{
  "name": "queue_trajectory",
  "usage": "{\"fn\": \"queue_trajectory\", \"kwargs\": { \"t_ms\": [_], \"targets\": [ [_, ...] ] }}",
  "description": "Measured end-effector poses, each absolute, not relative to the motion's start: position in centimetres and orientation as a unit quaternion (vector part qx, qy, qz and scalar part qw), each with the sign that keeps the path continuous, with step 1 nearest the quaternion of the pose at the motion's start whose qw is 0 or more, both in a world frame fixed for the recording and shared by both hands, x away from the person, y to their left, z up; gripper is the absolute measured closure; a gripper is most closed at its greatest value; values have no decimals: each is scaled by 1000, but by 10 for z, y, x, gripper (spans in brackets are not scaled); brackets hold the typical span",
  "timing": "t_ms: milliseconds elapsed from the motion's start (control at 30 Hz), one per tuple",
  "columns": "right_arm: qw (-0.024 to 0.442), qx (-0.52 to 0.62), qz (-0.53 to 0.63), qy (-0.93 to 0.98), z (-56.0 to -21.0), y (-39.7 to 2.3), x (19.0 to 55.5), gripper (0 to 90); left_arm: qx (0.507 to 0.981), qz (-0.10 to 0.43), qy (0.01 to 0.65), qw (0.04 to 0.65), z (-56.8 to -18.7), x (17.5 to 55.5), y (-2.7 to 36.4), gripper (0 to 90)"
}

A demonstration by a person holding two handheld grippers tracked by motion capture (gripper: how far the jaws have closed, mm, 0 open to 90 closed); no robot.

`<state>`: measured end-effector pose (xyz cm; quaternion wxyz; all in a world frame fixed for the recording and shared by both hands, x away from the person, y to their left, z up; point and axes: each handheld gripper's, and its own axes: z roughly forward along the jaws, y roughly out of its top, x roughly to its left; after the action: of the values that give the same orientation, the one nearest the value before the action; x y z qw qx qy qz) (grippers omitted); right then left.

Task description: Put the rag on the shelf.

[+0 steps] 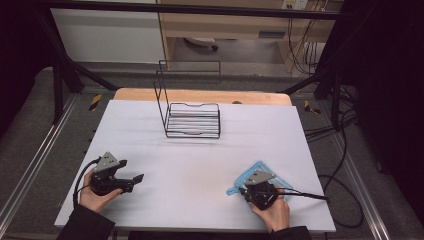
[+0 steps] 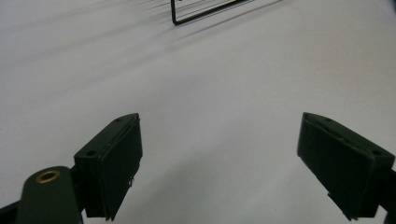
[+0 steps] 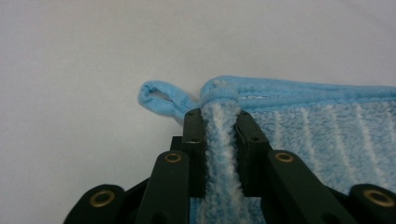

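Note:
A light blue striped towel (image 1: 250, 174) lies on the white table near the front right. In the right gripper view a ridge of this towel (image 3: 327, 140) is pinched between the two black jaws, close to its corner, where a small hanging loop (image 3: 159, 99) sticks out. My right gripper (image 1: 250, 189) sits on the towel, shut on that fold (image 3: 221, 154). My left gripper (image 1: 131, 180) rests at the front left, held in a hand, with its jaws wide apart and nothing between them; its own view shows my left gripper (image 2: 219, 154) over bare table.
A black wire rack (image 1: 192, 117) stands at the middle back of the white table (image 1: 200, 160); its front corner (image 2: 196, 14) shows at the top of the left gripper view. Cables run off the table's right side (image 1: 345, 200).

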<state>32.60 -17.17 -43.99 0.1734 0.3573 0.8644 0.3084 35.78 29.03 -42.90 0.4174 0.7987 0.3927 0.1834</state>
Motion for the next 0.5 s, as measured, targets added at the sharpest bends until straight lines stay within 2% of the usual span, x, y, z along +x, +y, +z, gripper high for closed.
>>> {"fn": "queue_trajectory", "kwargs": {
  "t_ms": [200,500],
  "targets": [
    [167,361,329,856,-434,-175,329,804,799,184,393,417,-429,358,291,140],
    [126,367,383,838,-427,-173,335,809,799,184,394,416,-429,358,290,140]
  ]
}}
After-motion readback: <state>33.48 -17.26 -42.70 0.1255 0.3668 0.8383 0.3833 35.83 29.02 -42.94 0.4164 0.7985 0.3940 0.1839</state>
